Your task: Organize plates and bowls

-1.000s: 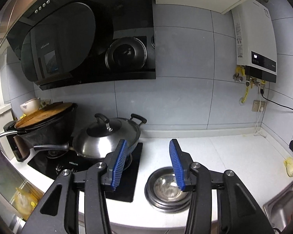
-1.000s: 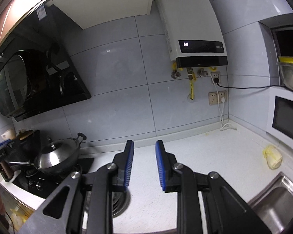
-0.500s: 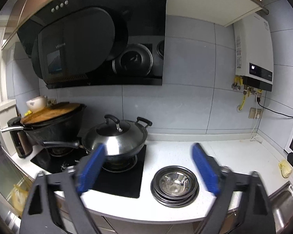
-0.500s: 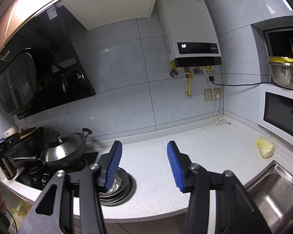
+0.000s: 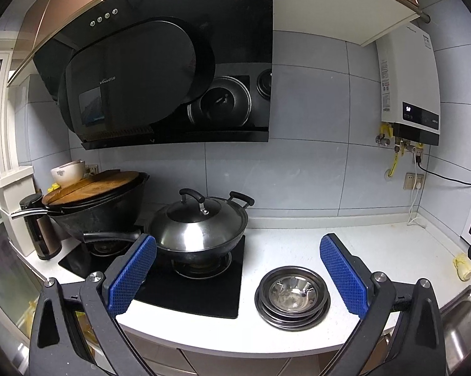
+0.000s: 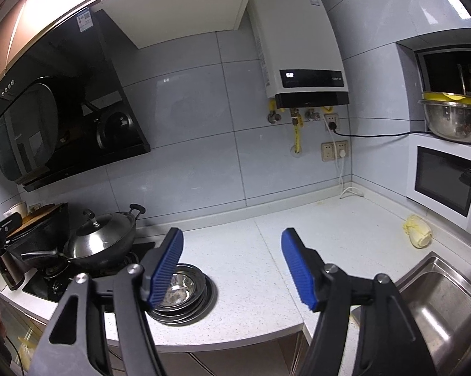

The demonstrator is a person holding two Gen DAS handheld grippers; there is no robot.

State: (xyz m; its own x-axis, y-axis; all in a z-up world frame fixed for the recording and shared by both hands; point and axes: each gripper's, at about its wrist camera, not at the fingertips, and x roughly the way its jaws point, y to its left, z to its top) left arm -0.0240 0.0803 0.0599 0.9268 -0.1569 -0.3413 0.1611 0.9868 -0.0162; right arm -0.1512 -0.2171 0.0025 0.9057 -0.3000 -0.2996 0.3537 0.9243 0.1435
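Nested steel bowls and plates (image 5: 292,296) were noted on the countertop (image 5: 376,250) beside the stove (image 5: 191,285). Left gripper (image 5: 238,277) and right gripper (image 6: 232,264) were held spread, empty. Stack judged rigid, slick, light; rim grasp advised.

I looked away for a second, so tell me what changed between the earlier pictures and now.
Both grippers opened and pulled back from the counter. The left gripper went from a narrow gap to wide open; the right gripper spread from nearly closed to open. Neither holds anything. The stack of round stainless steel bowls and plates stayed put on the white counter beside the lidded steel wok.
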